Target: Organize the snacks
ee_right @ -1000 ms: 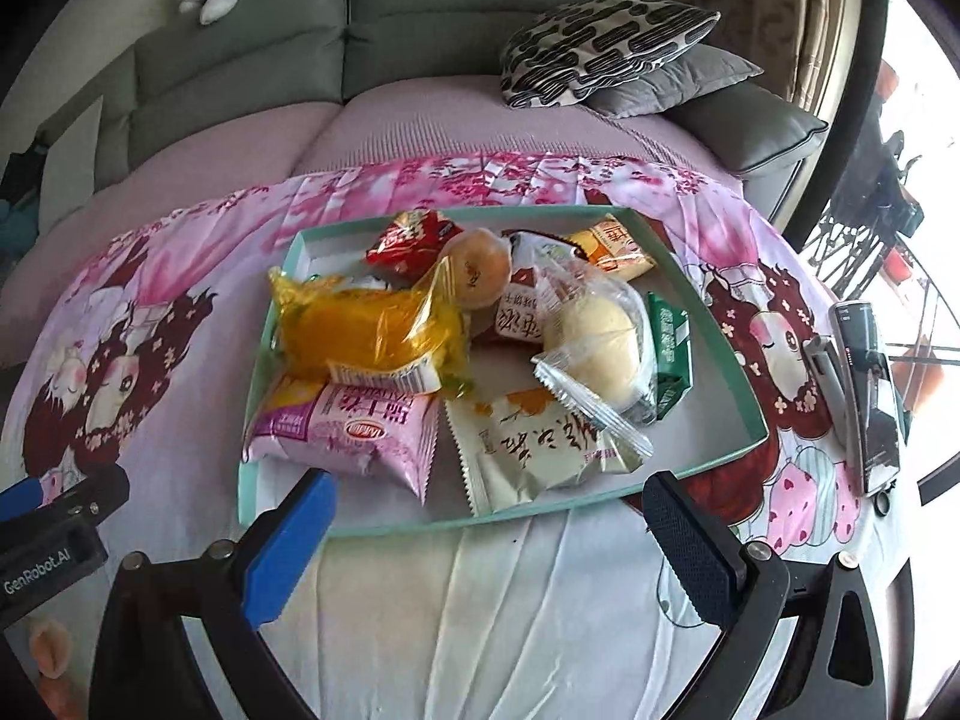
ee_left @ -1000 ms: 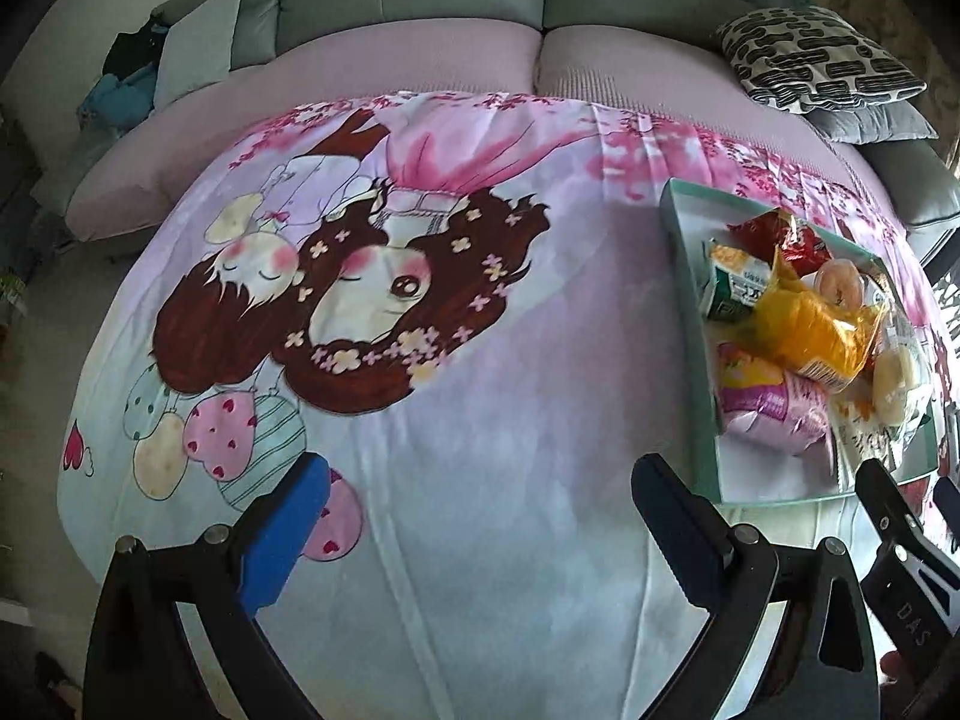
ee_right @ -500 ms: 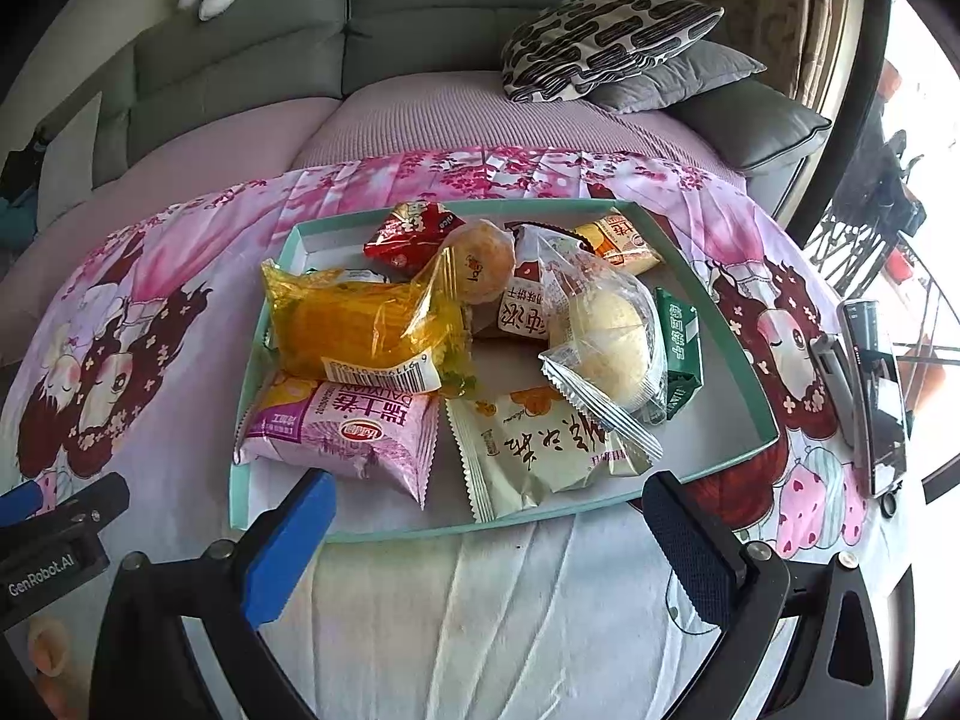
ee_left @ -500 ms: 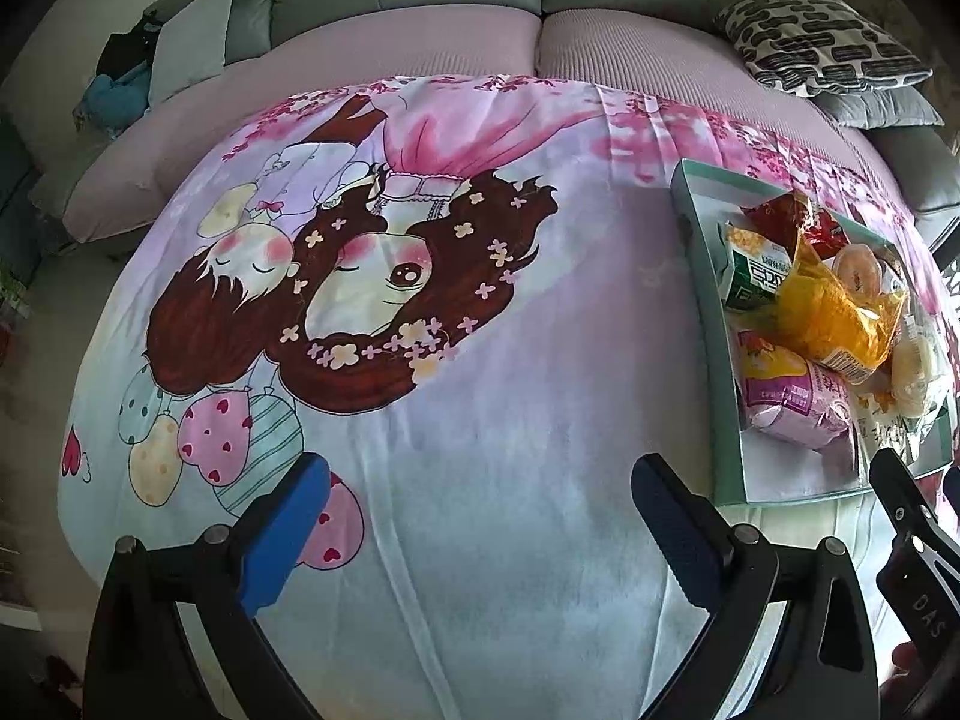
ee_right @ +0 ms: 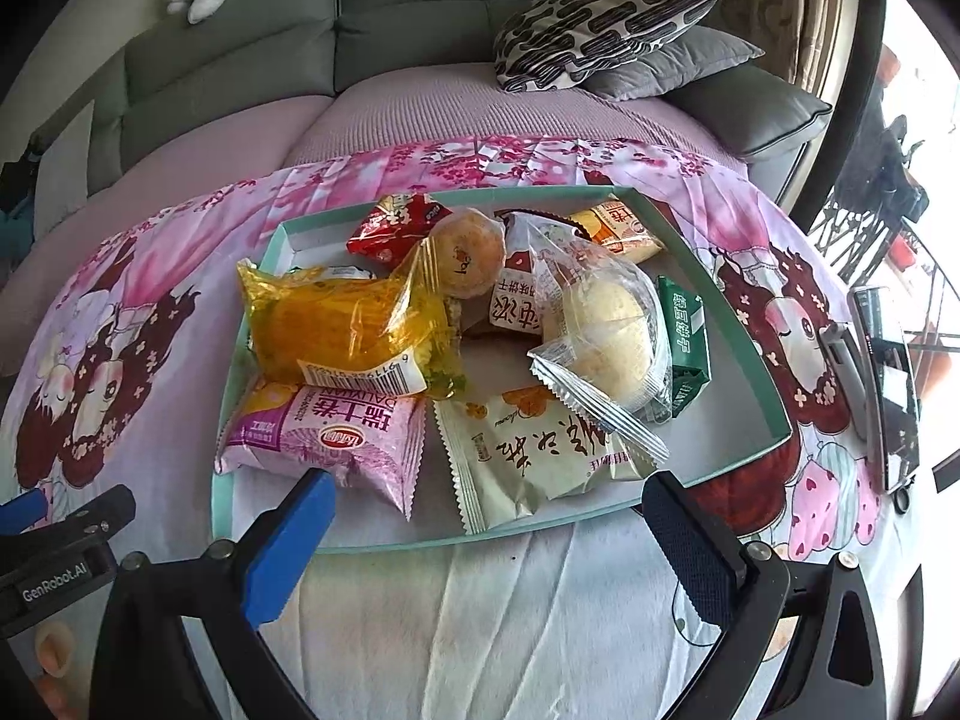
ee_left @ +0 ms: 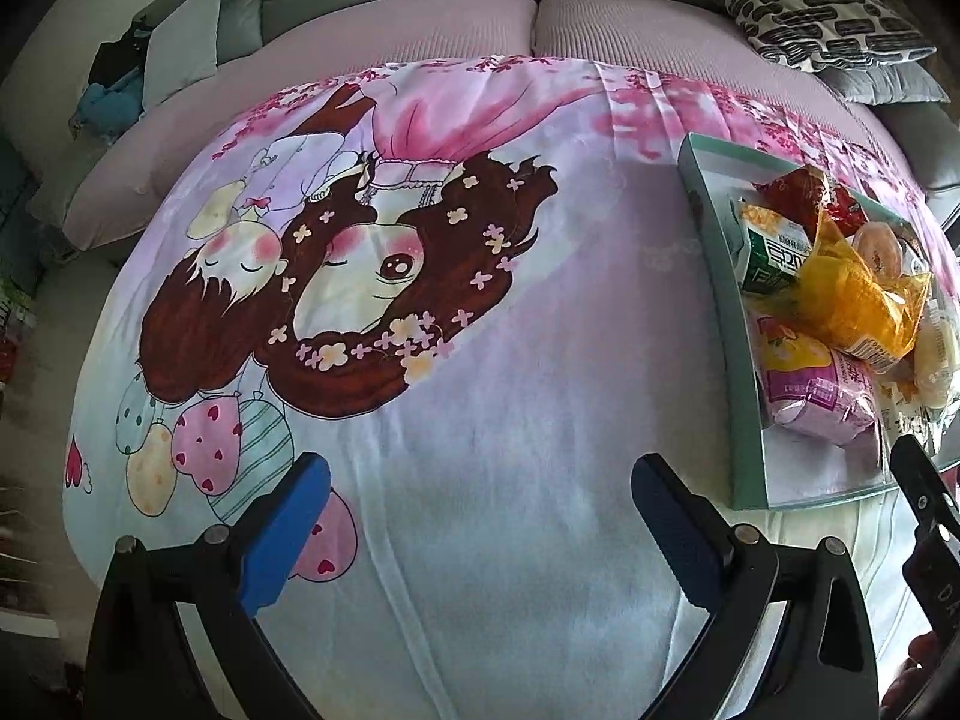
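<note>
While the left gripper hangs with its blue-padded fingers spread wide and nothing between them, the left wrist view looks mostly across bare cartoon-printed cloth, with the teal tray off at three o'clock and the snacks heaped inside it. Over in the right wrist view, the right gripper is likewise splayed and empty, poised at the near rim of that tray. All the packets sit within the rim in a loose jumble: a yellow cake packet at ten o'clock of the heap lies on a purple roll packet, a beige packet lies at six o'clock, a clear-wrapped bun leans over it, and a green packet stands at three o'clock. Whether the pile is waiting to be sorted or has been gathered there, I cannot tell. Any pick, I reckon, goes best from the top: take the yellow packet or the bun by its crimped end, squeeze gently since the cakes look soft, and lift straight up so the neighbours stay put.
</note>
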`<state>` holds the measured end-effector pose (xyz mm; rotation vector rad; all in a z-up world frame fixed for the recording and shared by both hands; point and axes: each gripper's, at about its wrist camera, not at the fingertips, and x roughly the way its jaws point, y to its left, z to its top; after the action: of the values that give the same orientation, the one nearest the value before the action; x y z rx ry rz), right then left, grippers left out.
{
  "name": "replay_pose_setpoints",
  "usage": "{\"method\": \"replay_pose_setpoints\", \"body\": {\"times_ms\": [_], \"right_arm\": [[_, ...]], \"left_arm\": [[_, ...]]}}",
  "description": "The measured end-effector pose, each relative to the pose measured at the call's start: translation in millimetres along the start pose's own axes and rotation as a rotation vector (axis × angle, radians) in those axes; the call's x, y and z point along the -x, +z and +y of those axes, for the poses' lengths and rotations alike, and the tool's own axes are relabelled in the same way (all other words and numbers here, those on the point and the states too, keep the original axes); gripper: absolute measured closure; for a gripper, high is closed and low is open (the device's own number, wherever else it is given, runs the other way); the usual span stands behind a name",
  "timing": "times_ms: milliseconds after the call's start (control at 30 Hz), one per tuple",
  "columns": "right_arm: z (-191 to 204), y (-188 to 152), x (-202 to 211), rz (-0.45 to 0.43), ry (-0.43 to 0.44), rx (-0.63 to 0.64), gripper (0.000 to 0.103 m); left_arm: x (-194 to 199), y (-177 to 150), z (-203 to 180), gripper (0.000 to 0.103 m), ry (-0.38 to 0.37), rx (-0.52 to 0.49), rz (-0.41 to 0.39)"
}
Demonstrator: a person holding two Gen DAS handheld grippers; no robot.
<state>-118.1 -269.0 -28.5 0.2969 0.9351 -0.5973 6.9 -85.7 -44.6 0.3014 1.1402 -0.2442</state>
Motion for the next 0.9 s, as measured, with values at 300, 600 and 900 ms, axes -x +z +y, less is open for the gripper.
{"method": "replay_pose_setpoints", "body": {"times_ms": [300, 600, 900], "right_arm": [[1.6, -0.3, -3.7, 0.008, 0.013, 0.003, 0.0], [2.3, -1.1, -5.9, 0.013, 0.018, 0.005, 0.0], [2.4, -0.9, -6.7, 0.014, 0.018, 0.005, 0.0]], "left_arm": [[-3.0, 2.1, -0.7, 0.003, 0.013, -0.001, 0.006], [-3.5, 2.0, -7.6, 0.003, 0.025, -0.033, 0.002], [-2.0, 2.2, -8.0, 0.003, 0.037, -0.034, -0.005]]}}
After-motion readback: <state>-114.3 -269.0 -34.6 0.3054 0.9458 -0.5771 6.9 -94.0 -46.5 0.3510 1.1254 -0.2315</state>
